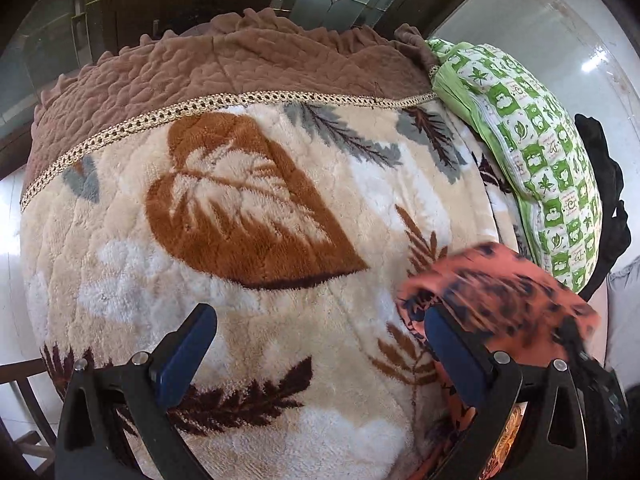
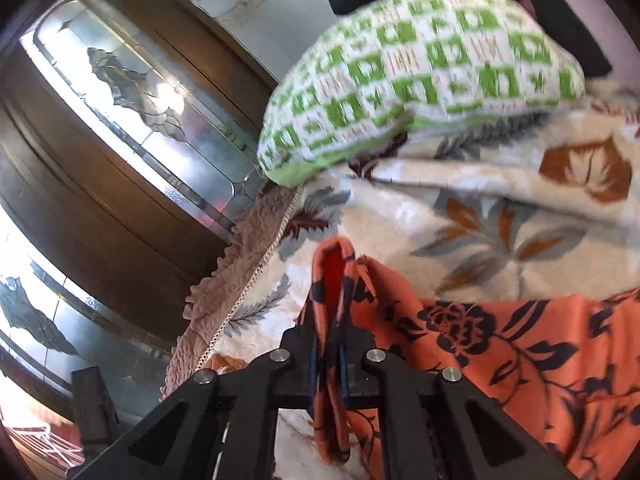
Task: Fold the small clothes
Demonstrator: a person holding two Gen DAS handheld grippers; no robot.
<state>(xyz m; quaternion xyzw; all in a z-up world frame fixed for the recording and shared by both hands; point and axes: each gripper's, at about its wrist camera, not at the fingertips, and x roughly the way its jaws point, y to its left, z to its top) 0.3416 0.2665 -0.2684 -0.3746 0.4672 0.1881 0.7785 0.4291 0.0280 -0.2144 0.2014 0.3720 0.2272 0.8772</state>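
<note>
The right tool (image 2: pixel 332 344) is clamped on a fold of the orange garment (image 2: pixel 520 352), a thin cloth printed with dark flowers. The pinched fold stands up between its pads, and the rest of the cloth trails off to the right over the blanket (image 2: pixel 500 208). No earlier picture shows how the jaws came together.

The left tool (image 1: pixel 320 348) stands wide apart with nothing between its blue pads (image 1: pixel 188 352). It points down at the blanket (image 1: pixel 240 280), a plush cream cover with brown and grey leaves that lies on the bed. Its right-hand pad is just beside the garment (image 1: pixel 500 292), which appears blurred here; whether they touch I cannot tell.

The garment lies near the blanket's right edge, close below the green-and-white pillow (image 1: pixel 532 128). The pillow rests along that same edge, with a dark cloth (image 1: pixel 604 184) behind it. A brown quilted border (image 1: pixel 224 68) with braided trim runs along the blanket's far edge. Beyond the bed stands a wooden door with patterned glass (image 2: pixel 132 92).
</note>
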